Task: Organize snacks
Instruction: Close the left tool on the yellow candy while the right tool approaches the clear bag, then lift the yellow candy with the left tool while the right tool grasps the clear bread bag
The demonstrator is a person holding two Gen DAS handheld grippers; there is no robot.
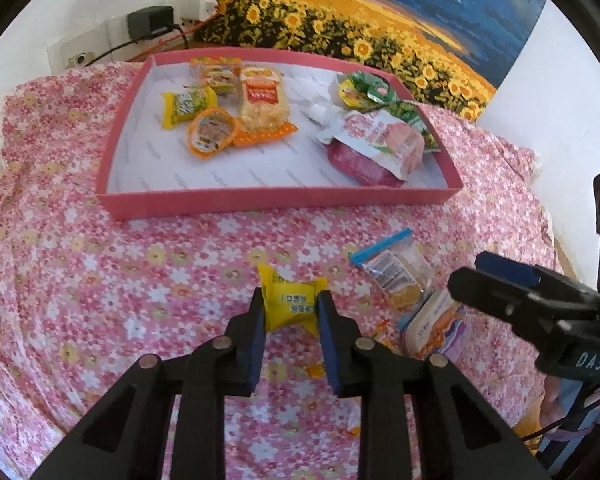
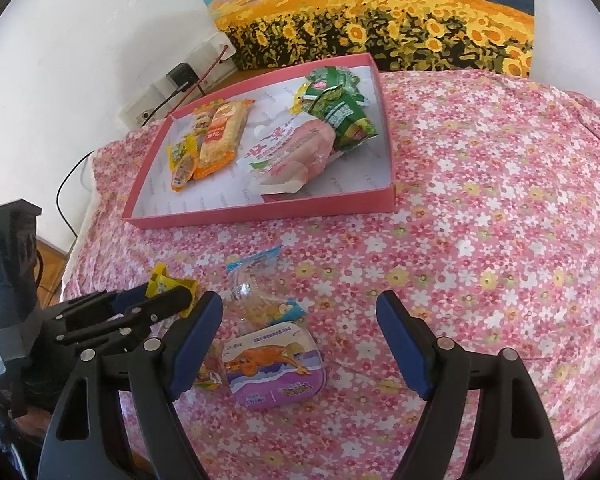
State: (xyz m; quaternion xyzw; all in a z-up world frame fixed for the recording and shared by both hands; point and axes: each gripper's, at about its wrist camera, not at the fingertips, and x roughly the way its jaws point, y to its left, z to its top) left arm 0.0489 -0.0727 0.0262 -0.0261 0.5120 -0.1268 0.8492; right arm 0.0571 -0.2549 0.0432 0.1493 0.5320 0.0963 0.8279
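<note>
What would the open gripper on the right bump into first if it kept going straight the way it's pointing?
Probably the flowery cloth. The right gripper is open, pointing down at a bare patch just right of the clear cookie packet. Its left finger might brush that packet or the purple-lidded cup, but depth is hard to judge.

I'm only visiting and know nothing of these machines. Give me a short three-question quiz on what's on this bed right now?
1. True or false: the left tool is shut on the yellow snack packet.
2. The right tool is: A) open with nothing gripped, B) clamped on the purple tub, C) inside the pink tray.
3. Fill in: the clear packet with blue ends lies on the floral ____, outside the tray.

Key: 1 true; 2 A; 3 cloth.
</note>
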